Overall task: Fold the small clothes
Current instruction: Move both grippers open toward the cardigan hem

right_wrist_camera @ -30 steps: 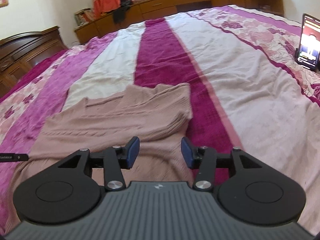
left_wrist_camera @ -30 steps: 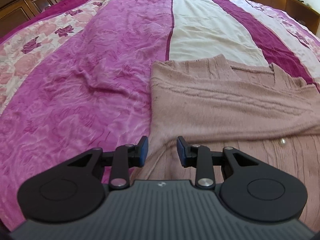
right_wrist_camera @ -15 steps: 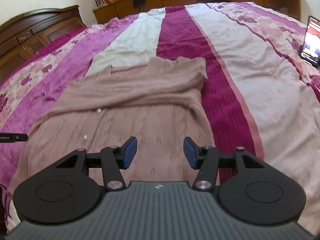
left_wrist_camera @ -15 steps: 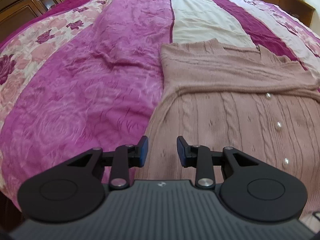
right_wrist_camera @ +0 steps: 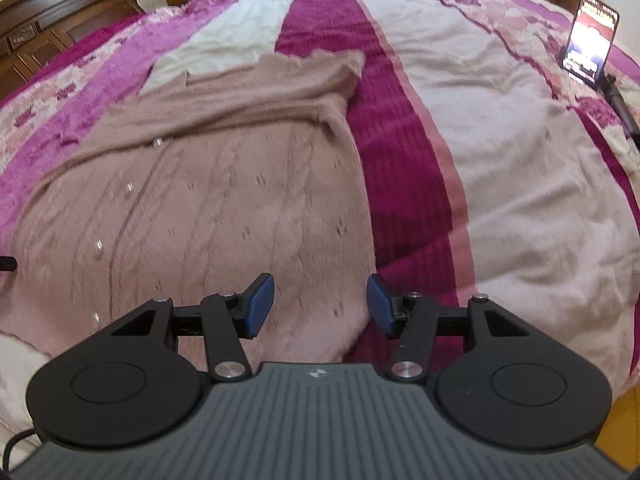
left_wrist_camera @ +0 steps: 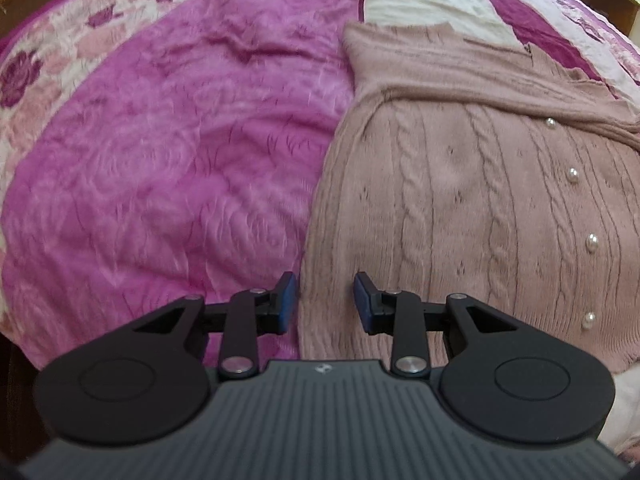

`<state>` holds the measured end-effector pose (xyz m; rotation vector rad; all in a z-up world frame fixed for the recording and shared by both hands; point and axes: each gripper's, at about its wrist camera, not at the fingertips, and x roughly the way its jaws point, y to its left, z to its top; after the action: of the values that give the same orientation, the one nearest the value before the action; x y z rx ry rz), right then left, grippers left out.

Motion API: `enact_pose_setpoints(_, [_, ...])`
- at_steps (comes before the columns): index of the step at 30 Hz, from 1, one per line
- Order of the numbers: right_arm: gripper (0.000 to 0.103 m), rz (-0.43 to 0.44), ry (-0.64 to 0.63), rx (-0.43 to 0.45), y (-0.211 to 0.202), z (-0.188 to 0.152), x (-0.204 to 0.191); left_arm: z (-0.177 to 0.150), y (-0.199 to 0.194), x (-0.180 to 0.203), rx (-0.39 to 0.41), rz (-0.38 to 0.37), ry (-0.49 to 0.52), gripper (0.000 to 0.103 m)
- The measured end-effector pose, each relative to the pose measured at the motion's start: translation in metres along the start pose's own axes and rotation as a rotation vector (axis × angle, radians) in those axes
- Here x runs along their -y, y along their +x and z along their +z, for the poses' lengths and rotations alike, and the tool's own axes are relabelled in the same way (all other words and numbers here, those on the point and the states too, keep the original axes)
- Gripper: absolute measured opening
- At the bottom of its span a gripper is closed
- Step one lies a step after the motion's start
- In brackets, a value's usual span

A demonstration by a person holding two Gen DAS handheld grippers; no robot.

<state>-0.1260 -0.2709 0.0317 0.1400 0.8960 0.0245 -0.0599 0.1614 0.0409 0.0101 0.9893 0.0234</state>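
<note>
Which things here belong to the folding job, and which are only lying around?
Job:
- pink knitted cardigan, spread flat
- left hand-held gripper, open
- right hand-held gripper, open

Lying about:
- striped bedspread
- phone on a stand
- wooden cabinets

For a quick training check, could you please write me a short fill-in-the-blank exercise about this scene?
1. The pink knitted cardigan lies spread out on the ____.
2. Its front is fastened by a row of small ____ buttons.
3. The left tool and the right tool both have their jaws ____.
4. A lit ____ stands propped at the far right of the right wrist view.

Missing words: bed; pearl; open; phone
</note>
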Motion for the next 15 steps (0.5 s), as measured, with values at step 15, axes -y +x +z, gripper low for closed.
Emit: enact_pose_setpoints(15, [0.06,0.151,-0.078,-0.199,0.032,-0.004,-0.003,-0.013,0.015,0.004,-0.081,-0.133,0.039,0.049])
